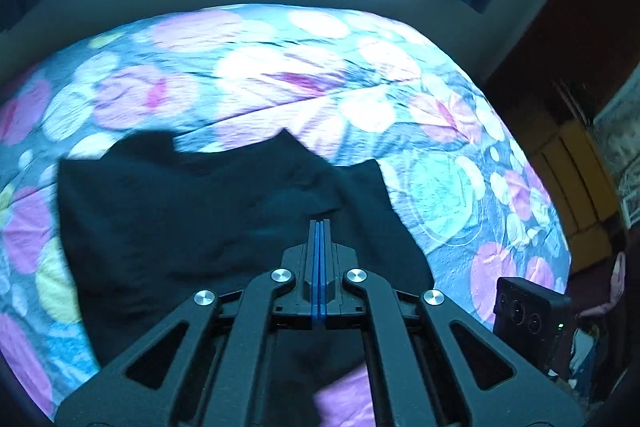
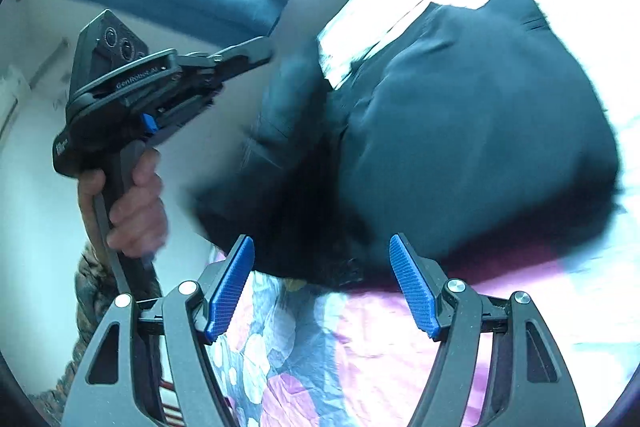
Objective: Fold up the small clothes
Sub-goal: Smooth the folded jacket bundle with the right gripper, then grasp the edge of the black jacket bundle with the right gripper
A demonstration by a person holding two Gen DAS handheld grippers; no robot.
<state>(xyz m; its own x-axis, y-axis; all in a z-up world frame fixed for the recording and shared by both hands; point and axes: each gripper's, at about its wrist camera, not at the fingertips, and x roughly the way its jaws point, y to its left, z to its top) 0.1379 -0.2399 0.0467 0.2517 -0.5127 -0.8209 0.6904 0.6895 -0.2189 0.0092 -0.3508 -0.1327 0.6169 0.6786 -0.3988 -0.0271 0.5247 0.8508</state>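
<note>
a flowered bedsheet (image 1: 280, 75) fills the room's bed, a dark garment (image 1: 192, 211) rumpled on it — long axis unclear. left claw (image 1: 319, 227) pressed together, apparently pinching its cloth; right claw (image 2: 322, 247) spread wide, holding nothing.

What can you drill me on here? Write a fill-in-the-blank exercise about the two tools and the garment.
The left tool has its jaws ____.
The right tool has its jaws ____.
The right tool's pads are coloured ____.
The dark garment lies on a ____.
Missing words: shut; open; blue; bed.
</note>
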